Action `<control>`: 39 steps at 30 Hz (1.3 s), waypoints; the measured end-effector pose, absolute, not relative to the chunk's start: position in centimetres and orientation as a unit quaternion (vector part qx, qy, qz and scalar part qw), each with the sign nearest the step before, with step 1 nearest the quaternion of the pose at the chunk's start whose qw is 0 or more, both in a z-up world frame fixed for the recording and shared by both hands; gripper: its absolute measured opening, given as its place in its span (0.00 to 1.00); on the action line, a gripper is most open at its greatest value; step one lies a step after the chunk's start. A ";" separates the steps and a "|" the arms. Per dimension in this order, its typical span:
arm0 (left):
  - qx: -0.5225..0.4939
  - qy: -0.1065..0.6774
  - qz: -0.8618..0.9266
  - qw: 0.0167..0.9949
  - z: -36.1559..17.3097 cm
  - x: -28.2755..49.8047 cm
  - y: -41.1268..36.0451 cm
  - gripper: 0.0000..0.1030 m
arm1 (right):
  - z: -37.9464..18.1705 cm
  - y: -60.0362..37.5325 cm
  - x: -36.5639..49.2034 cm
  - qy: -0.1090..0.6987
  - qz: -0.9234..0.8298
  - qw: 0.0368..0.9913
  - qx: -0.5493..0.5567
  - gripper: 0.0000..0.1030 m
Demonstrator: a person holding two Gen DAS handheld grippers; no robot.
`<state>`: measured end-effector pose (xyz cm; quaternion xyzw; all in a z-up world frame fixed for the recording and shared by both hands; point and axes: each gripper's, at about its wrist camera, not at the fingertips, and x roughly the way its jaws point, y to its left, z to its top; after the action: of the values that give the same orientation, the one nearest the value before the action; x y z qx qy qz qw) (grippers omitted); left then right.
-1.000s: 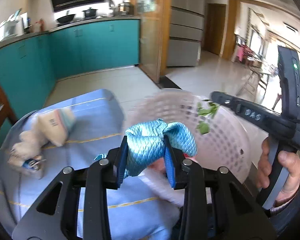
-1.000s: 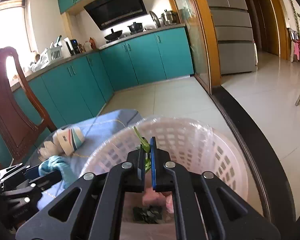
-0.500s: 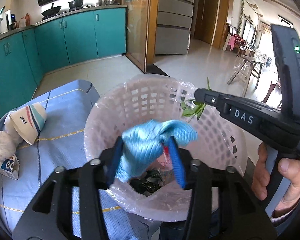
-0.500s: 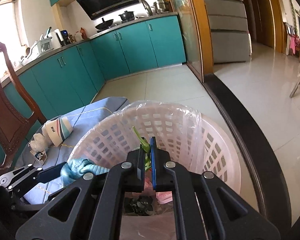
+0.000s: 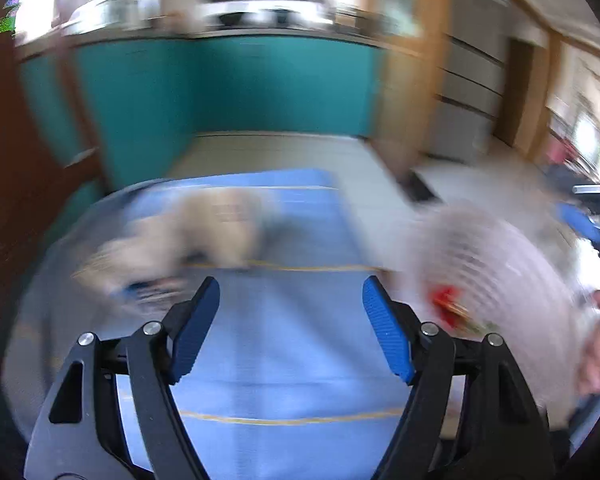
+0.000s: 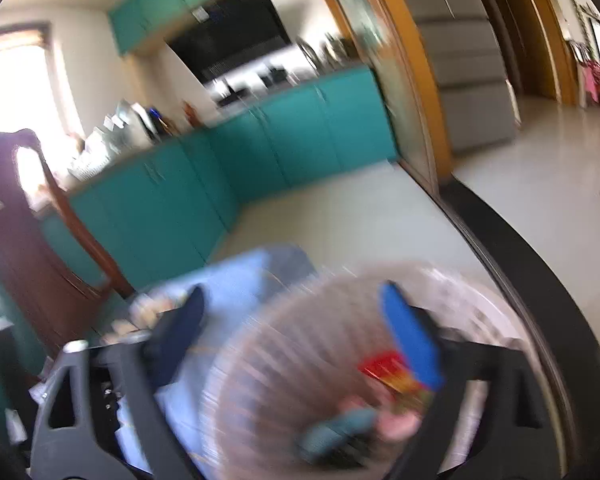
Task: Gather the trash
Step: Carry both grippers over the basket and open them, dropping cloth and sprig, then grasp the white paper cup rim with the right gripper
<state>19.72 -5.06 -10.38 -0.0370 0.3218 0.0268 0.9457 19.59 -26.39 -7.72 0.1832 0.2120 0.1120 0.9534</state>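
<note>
Both views are blurred by motion. My left gripper [image 5: 291,300] is over the blue tablecloth [image 5: 284,360], its jaws opening with nothing between them. Ahead to its left lie a blurred paper cup and crumpled white trash [image 5: 204,236]. The white lined basket [image 5: 496,280] stands at the right with a red wrapper inside. My right gripper [image 6: 292,320] hangs above the basket [image 6: 300,360], jaws opening wide and empty. In the basket lie the blue cloth [image 6: 336,436], pink scraps and a red wrapper [image 6: 384,364].
A dark wooden chair [image 6: 24,248] stands at the table's left side. Teal kitchen cabinets [image 6: 292,140] run along the far wall beyond a pale tiled floor [image 6: 340,220]. A black frame [image 6: 540,300] edges the right of the basket.
The left gripper let the blue cloth fall into the basket and swung left over the tablecloth. The right gripper opened wide, and the green scrap is gone from its jaws.
</note>
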 end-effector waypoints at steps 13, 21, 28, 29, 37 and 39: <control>-0.078 0.349 0.153 0.921 -11.3 19.4 8.4 0.61 | -8.7 -6.8 27.4 0.278 0.122 0.953 0.015 0.72; -0.089 0.352 0.140 0.921 -11.5 19.6 10.3 0.67 | -14.7 0.8 31.6 0.352 0.147 0.921 -0.076 0.60; -0.061 0.355 0.100 0.928 -11.4 22.4 8.6 0.77 | -16.2 0.9 31.6 0.384 0.166 0.904 -0.086 0.11; -0.053 0.359 0.089 0.928 -11.7 23.2 8.0 0.78 | -16.0 0.6 31.3 0.382 0.165 0.905 -0.087 0.09; -0.014 0.401 0.068 0.914 -14.3 27.5 5.4 0.77 | -13.5 -3.8 28.3 0.353 0.166 0.919 -0.060 0.04; -0.020 0.413 0.069 0.908 -14.9 28.0 5.3 0.47 | -13.0 -4.8 27.6 0.348 0.170 0.921 -0.049 0.03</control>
<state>28.03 5.34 -14.94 -0.0199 0.4135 0.0688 0.9077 27.64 -4.85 -13.01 -0.0494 0.3479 0.1700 0.9207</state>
